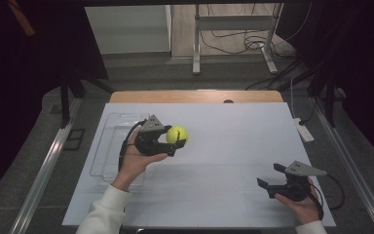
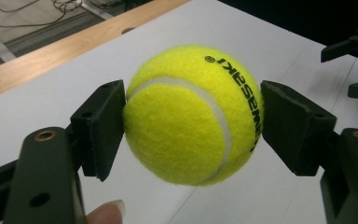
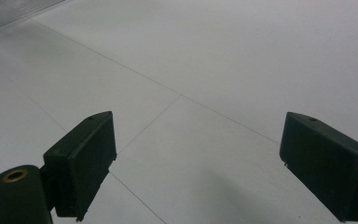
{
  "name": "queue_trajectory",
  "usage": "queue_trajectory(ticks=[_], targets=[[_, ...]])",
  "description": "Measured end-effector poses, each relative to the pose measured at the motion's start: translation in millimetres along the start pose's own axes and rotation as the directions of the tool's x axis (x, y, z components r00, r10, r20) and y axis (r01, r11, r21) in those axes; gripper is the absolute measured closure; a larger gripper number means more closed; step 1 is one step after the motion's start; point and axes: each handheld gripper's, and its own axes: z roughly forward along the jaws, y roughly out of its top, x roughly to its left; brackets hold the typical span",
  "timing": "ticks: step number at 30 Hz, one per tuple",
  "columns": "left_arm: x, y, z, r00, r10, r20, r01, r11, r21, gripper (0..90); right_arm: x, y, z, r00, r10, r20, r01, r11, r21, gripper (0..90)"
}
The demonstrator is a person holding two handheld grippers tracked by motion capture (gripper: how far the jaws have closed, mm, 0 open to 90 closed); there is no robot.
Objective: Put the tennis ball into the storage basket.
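White table [image 1: 214,146], wooden edge at the far side. Clear plastic tray [image 1: 108,141] on its left part, just behind the left hand. Left gripper [image 1: 176,141] held above the table beside the tray, jaws pinching a yellow tennis ball [image 1: 177,135] from both sides; ball off the surface, black lettering on it in the left gripper view [image 2: 191,116]. Right gripper [image 1: 271,179] near the table's front right, jaws spread wide, nothing between them.

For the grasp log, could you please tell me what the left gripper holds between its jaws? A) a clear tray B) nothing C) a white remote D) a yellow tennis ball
D: the left gripper has both jaws pressed against the yellow tennis ball.
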Motion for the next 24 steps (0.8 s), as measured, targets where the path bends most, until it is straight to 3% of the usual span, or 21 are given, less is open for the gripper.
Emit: queue_trajectory(ticks=[24], targets=[[14.9,1.5,-21.9,0.9976,-0.03,-0.063,0.026,0.9974,-0.068,26.5,0.0,0.3,-0.4,1.0,-0.002,0.003,0.002,1.0,-0.002,10.9]])
